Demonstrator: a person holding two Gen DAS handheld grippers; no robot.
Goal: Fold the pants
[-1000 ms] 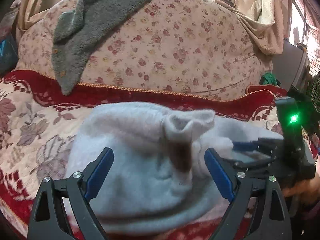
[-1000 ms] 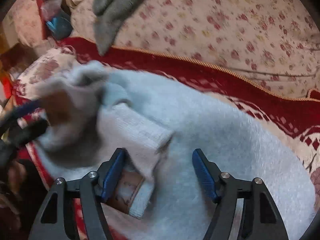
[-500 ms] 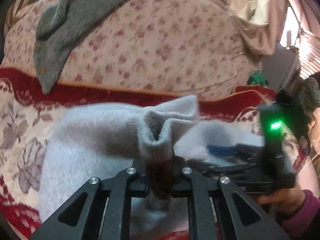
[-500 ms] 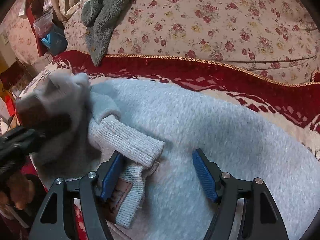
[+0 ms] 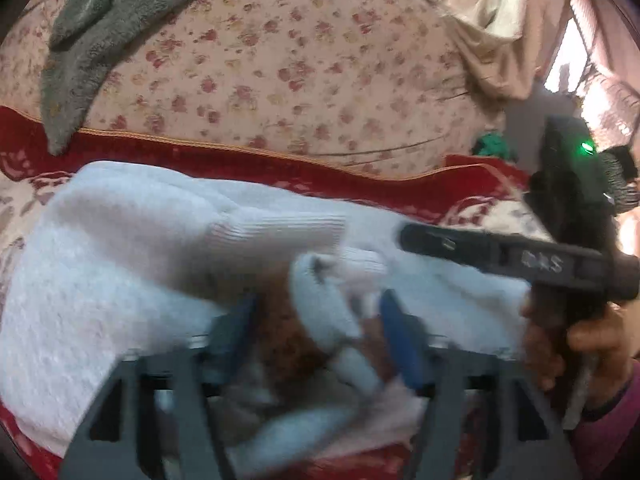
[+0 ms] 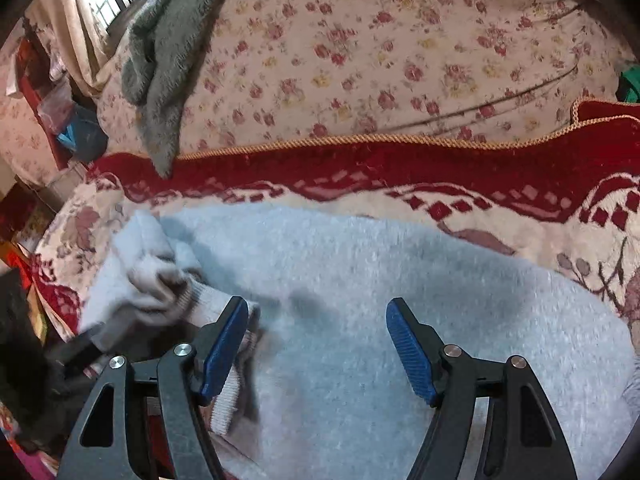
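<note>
Both tools work over the same garment: the left tool point(image 5: 316, 336), blurred in its own view, has its blue pads apart with bunched fabric lying between them, released rather than clamped, while the right tool point(image 6: 316, 344) hangs spread wide, gripping nothing, its left pad point(image 6: 222, 344) just beside a ribbed cuff. Behind everything rises the large cream cushion printed with small red roses point(image 6: 400, 48), which fills the back of both views. In front of it spreads the red and cream patterned blanket with a gold cord edge point(image 6: 400, 168), covering the seat. On that blanket lie the pale grey fleece pants point(image 6: 380, 280), a broad soft mass across the middle, with a folded thickness toward the left of the left wrist view point(image 5: 120, 260). Over the top left of the cushion hangs a grey-green terry towel point(image 6: 168, 60). At the near left end of the pants sit the ribbed knit cuffs point(image 6: 172, 292), crumpled together, with brownish lining showing. From the left wrist view the right tool's black body point(image 5: 560, 260) reaches in from the right, held by the person's right hand point(image 5: 592, 344), with a small green light point(image 5: 587, 146) glowing on its upright part.
</note>
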